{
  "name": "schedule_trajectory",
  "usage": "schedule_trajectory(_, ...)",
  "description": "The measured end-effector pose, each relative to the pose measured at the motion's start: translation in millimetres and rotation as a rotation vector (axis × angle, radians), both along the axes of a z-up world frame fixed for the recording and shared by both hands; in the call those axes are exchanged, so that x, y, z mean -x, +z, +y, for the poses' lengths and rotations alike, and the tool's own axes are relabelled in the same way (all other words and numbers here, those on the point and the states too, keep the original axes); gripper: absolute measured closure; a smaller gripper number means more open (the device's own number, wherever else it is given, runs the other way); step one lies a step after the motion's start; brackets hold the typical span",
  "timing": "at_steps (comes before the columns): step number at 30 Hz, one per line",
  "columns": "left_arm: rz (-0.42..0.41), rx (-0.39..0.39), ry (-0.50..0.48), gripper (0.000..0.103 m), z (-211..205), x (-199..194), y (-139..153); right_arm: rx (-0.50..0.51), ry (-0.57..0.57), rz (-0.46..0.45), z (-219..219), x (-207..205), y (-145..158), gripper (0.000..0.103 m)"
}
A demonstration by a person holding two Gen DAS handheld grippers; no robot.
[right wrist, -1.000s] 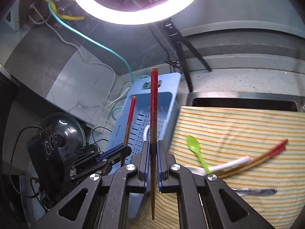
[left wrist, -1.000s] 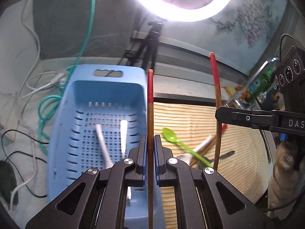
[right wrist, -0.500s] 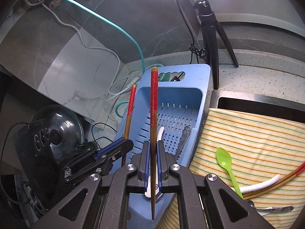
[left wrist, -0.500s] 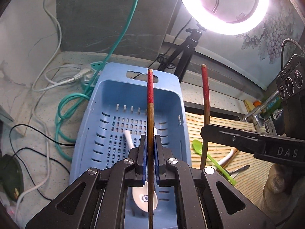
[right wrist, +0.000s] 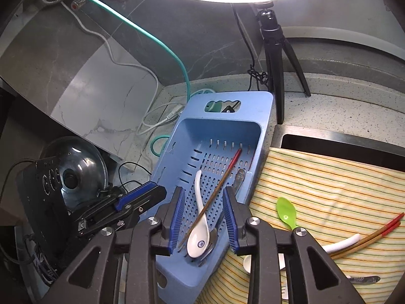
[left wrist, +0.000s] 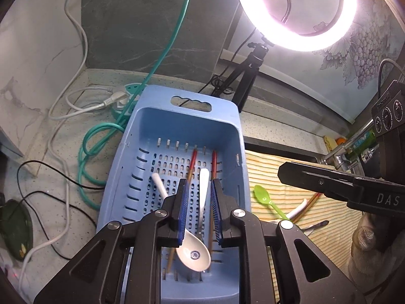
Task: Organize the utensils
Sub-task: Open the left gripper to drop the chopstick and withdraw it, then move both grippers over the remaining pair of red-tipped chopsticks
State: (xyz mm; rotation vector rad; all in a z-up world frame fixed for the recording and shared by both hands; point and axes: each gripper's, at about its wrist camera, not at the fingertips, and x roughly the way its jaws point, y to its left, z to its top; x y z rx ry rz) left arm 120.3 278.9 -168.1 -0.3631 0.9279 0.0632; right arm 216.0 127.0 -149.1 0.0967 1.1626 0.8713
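Observation:
A blue slotted basket [left wrist: 141, 152] [right wrist: 263, 116] holds white ceramic spoons [left wrist: 195, 252] [right wrist: 198, 238] and two red-tipped wooden chopsticks [left wrist: 193, 158] [right wrist: 234, 160]. My left gripper [left wrist: 198, 200] is open and empty above the basket. My right gripper [right wrist: 202, 209] is open and empty above it too. On the striped cloth [right wrist: 329, 190] lie a green spoon [right wrist: 286, 212] [left wrist: 263, 198], a white spoon [right wrist: 340, 244], another pair of chopsticks [right wrist: 374, 234] and a metal utensil [right wrist: 364, 278].
A ring light on a black tripod [right wrist: 274, 50] stands behind the basket. Green and white cables [left wrist: 96, 139] lie on the counter to the left. A dark sink opening [right wrist: 329, 144] lies beyond the cloth. A faucet and bottles [left wrist: 354, 144] are at the right.
Both grippers opened and let go of their chopsticks, which now lie in the basket. Both grippers moved further over the basket.

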Motion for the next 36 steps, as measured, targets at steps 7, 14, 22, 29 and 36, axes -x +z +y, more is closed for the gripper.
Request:
schedule_trajectory(7, -0.031, -0.012, -0.066, 0.077, -30.2, 16.6, 15.9, -0.004, -0.006, -0.010, -41.5, -1.9, 10.9, 0.071)
schedule_trajectory(14, -0.057, -0.028, -0.136, 0.069, -65.8, 42.5, 25.7, 0.022, -0.030, 0.005, -97.2, -14.0, 9.8, 0.071)
schedule_trajectory(22, -0.046, -0.011, -0.182, 0.065, -97.8, 65.7, 21.0, 0.058, -0.073, 0.080, -148.0, -17.4, -13.7, 0.071)
schedule_trajectory(29, -0.039, -0.007, -0.179, 0.065, -109.6, 87.4, 22.0, 0.075, -0.052, 0.120, -141.5, -18.7, -27.9, 0.071)
schedule_trajectory(36, -0.025, 0.003, -0.128, 0.065, -102.3, 108.6, 18.3, 0.114, 0.079, 0.141, -105.0, -2.8, -42.7, 0.072)
